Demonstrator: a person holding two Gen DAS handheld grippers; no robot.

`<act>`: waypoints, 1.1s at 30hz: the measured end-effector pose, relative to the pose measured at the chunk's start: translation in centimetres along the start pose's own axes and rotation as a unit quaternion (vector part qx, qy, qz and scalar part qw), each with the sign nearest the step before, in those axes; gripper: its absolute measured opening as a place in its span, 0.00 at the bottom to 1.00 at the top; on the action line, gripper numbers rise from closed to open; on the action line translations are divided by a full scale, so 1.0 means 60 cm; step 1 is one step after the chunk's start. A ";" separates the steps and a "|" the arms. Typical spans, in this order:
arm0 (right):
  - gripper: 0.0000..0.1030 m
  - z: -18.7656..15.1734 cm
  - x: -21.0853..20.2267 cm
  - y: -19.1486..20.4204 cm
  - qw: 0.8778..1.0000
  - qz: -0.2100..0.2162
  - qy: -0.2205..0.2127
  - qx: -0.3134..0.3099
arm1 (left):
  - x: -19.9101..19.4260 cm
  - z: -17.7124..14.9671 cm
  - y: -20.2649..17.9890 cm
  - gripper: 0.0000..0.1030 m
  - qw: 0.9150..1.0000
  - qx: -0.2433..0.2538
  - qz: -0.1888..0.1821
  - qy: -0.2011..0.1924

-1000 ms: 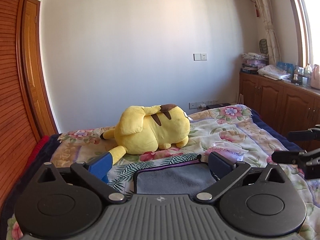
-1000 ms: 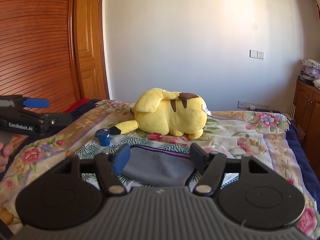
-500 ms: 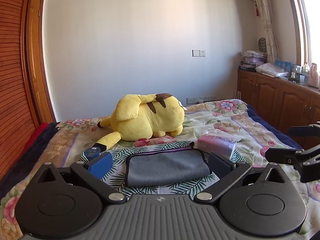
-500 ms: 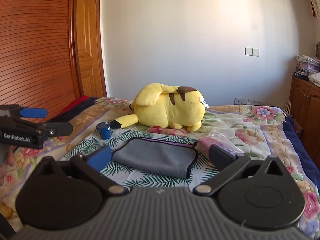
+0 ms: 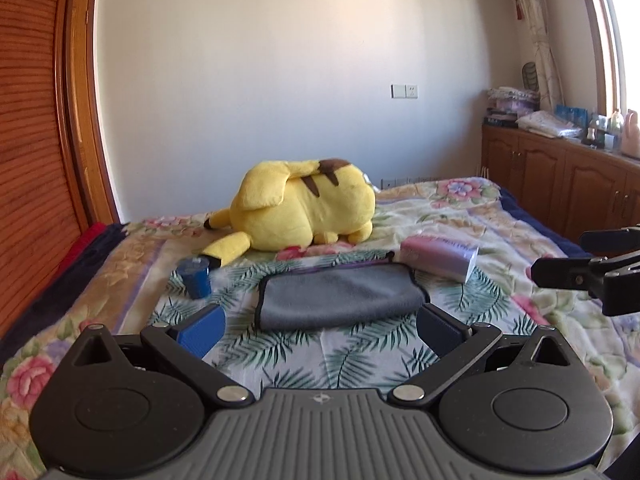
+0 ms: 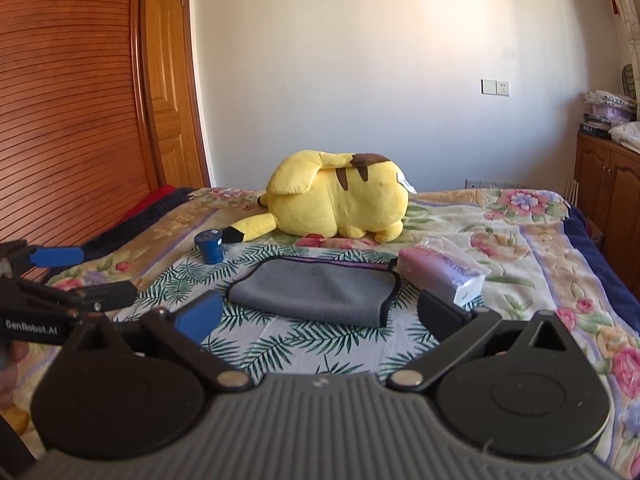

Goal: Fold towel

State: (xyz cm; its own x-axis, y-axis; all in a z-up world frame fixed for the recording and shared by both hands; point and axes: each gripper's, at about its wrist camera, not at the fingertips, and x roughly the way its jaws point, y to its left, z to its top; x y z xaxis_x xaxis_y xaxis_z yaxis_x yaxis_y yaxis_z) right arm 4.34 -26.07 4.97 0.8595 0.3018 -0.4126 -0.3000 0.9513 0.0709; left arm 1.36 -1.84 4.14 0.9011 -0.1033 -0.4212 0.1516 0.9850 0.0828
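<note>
Left wrist view: we hold the left gripper (image 5: 320, 328) with its jaws spread wide, empty, touching nothing. The grey towel (image 5: 340, 298) lies folded on the floral bedspread (image 5: 500, 216), just beyond the fingertips and between them. A blue cup (image 5: 195, 278) stands to the towel's left; a pink tissue pack (image 5: 438, 258) lies at its right far corner, possibly touching the hem, though the angle leaves that unclear. A yellow plush (image 5: 308, 206) lies behind. At the right edge the right gripper (image 5: 592, 266) pokes in, above the bed.

Right wrist view: the right gripper (image 6: 320, 316) is likewise wide open and empty, clear of the towel (image 6: 316, 292), which lies ahead between the fingers. Only this view shows the left gripper (image 6: 76, 276) side-on at the left, with a blue pad on the upper finger (image 6: 56, 257). Only the left view shows the wooden cabinets (image 5: 560, 188) under the window.
</note>
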 end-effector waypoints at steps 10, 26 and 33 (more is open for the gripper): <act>1.00 -0.047 0.009 0.011 1.000 -0.010 0.009 -0.009 | 0.020 -0.060 0.000 0.84 1.000 -0.012 -0.004 0.024; 1.00 -0.090 0.023 0.013 1.000 -0.006 0.004 0.003 | 0.031 -0.084 0.019 0.84 0.999 -0.035 0.019 0.009; 1.00 -0.094 0.025 0.013 1.000 -0.010 0.002 0.006 | 0.021 -0.084 0.018 0.84 0.999 -0.021 0.032 -0.014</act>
State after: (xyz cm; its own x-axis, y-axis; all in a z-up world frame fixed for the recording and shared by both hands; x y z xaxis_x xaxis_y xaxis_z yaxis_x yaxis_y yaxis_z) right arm 3.05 -25.22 -0.71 0.8638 0.2819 -0.4176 -0.2773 0.9580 0.0731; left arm 0.62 -0.18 -0.88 0.9193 -0.0427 -0.3912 0.0760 0.9946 0.0701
